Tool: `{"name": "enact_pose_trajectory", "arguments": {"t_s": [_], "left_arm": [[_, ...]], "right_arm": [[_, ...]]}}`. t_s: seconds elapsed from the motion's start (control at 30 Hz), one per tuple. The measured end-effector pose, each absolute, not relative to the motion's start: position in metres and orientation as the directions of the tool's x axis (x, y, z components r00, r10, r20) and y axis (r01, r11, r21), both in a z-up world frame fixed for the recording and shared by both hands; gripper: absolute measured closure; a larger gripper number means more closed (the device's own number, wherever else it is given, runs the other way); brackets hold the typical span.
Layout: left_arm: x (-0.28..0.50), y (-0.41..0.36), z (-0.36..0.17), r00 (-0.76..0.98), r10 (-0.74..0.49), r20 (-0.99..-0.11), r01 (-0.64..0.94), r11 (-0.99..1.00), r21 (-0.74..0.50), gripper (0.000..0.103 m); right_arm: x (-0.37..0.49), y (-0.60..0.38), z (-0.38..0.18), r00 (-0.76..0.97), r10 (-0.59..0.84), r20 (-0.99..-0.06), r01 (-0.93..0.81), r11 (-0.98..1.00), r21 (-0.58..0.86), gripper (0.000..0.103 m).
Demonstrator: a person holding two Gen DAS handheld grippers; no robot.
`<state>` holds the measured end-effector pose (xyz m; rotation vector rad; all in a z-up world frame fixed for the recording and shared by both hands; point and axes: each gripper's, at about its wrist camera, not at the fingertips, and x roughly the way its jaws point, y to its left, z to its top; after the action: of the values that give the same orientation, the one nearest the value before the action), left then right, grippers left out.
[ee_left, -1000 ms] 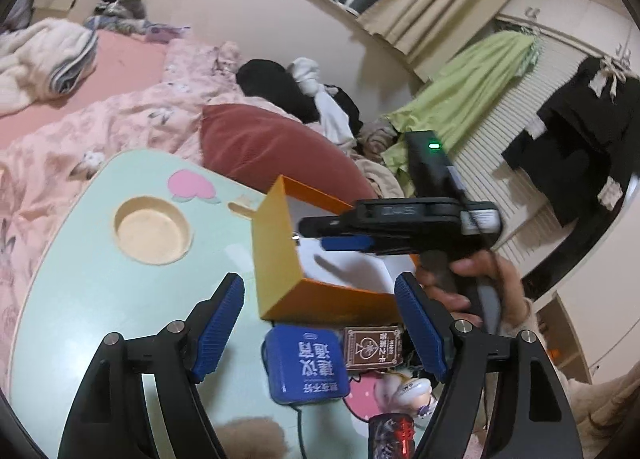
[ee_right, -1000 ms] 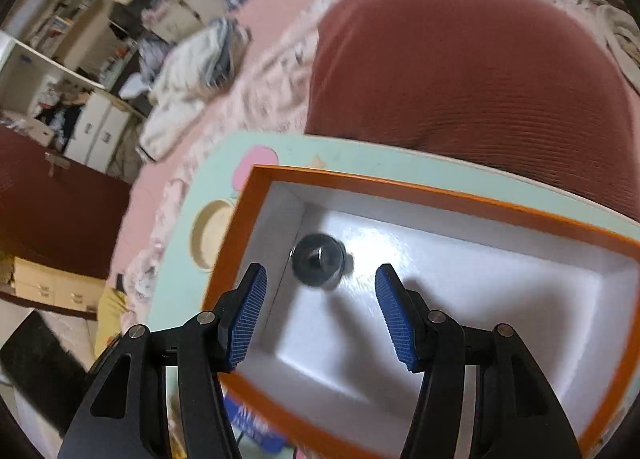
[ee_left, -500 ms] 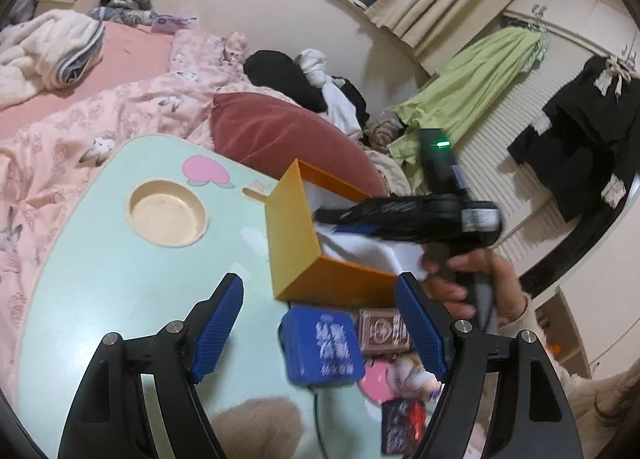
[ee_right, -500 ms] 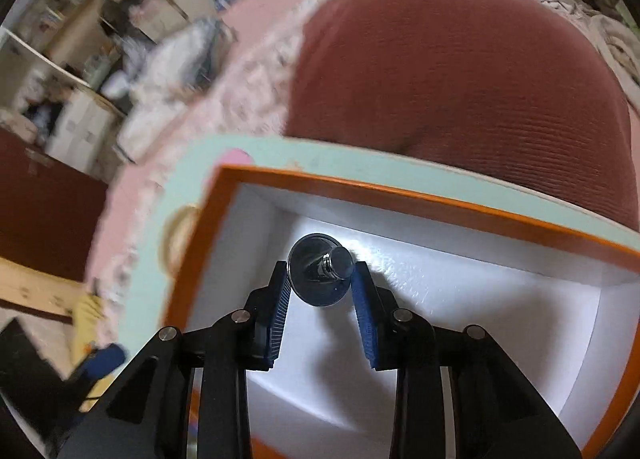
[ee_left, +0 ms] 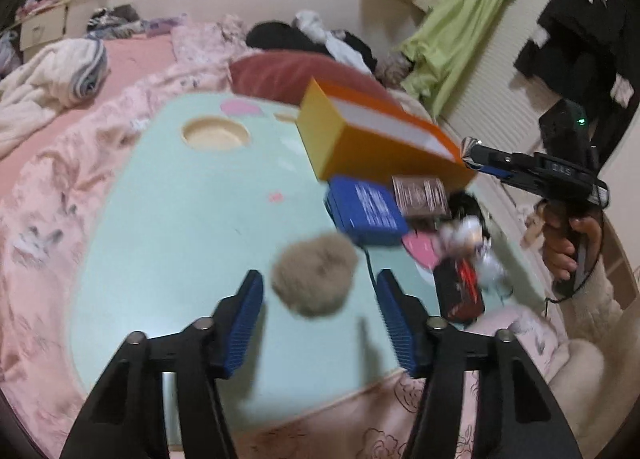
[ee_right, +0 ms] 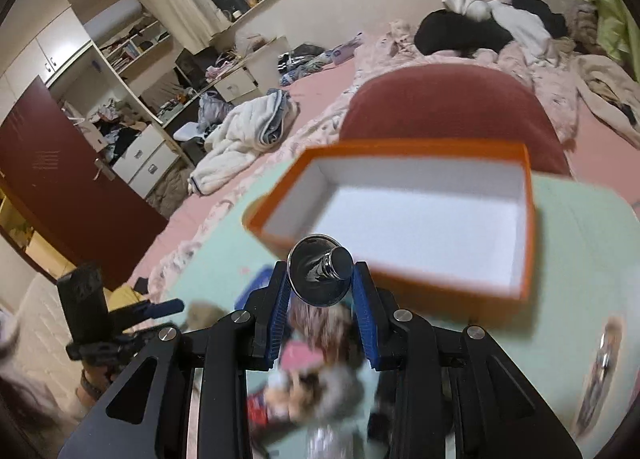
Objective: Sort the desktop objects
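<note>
Now right gripper (ee_right: 321,291) pinches chrome knob (ee_right: 320,274) before orange box (ee_right: 420,219)

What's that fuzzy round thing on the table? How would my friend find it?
Start at the mint-green table and find the orange box on it. Nearer the camera, past the blue case, sits a grey-brown fluffy ball, just ahead of the left gripper. It is the only soft, furry, round thing there.

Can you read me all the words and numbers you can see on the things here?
"DAS": on the side of the right gripper; that's my best reading.
Blue case: white writing, too blurred to read.
Brown card box: print too blurred.
Dark red-and-black packet: too blurred.
Orange box: no writing shows.
</note>
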<state>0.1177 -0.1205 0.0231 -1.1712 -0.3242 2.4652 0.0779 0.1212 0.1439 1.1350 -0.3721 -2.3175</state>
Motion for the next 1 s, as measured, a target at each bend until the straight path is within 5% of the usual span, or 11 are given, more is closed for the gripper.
{"name": "enact_pose_trajectory", "arguments": {"t_s": [0.13, 0.37, 0.43, 0.5, 0.53, 0.63, 0.77, 0.83, 1.0], "left_arm": [[0.107, -0.094, 0.014, -0.548, 0.457, -0.7, -0.263, -0.889, -0.375, 0.077], [0.079, -0.049, 0.021, -0.532, 0.516, -0.671, -0.321, -0.856, -0.404, 0.077], [0.082, -0.048, 0.026, -0.537, 0.534, -0.653, -0.327, -0.846, -0.422, 0.051], [0.094, -0.055, 0.031, -0.573, 0.539, -0.618, -0.316, -0.841, -0.44, 0.035], [0.1, -0.06, 0.032, -0.595, 0.533, -0.601, -0.306, -0.842, -0.444, 0.033], [0.116, -0.08, 0.035, -0.632, 0.528, -0.568, -0.256, -0.834, -0.49, 0.033], [0.126, -0.085, 0.041, -0.644, 0.55, -0.532, -0.258, -0.811, -0.526, 0.03], [0.134, -0.077, 0.045, -0.633, 0.554, -0.54, -0.297, -0.818, -0.492, 0.018], [0.151, -0.043, 0.031, -0.575, 0.492, -0.654, -0.396, -0.867, -0.304, 0.012]], "right_arm": [[0.091, 0.101, 0.128, -0.518, -0.49, -0.701, 0.315, -0.871, 0.376, 0.069], [0.105, 0.088, 0.126, -0.618, -0.352, -0.703, 0.28, -0.934, 0.222, 0.067], [0.118, 0.094, 0.131, -0.655, -0.337, -0.677, 0.259, -0.941, 0.218, 0.058], [0.135, 0.104, 0.137, -0.701, -0.336, -0.629, 0.237, -0.942, 0.238, 0.043], [0.145, 0.113, 0.139, -0.727, -0.329, -0.602, 0.221, -0.943, 0.249, 0.034], [0.175, 0.128, 0.138, -0.772, -0.307, -0.557, 0.172, -0.944, 0.282, 0.032], [0.193, 0.132, 0.121, -0.73, -0.238, -0.641, 0.129, -0.969, 0.212, 0.031], [0.198, 0.13, 0.115, -0.715, -0.238, -0.657, 0.137, -0.97, 0.201, 0.031], [0.194, 0.1, 0.091, -0.615, -0.175, -0.769, 0.164, -0.982, 0.092, 0.025]]}}
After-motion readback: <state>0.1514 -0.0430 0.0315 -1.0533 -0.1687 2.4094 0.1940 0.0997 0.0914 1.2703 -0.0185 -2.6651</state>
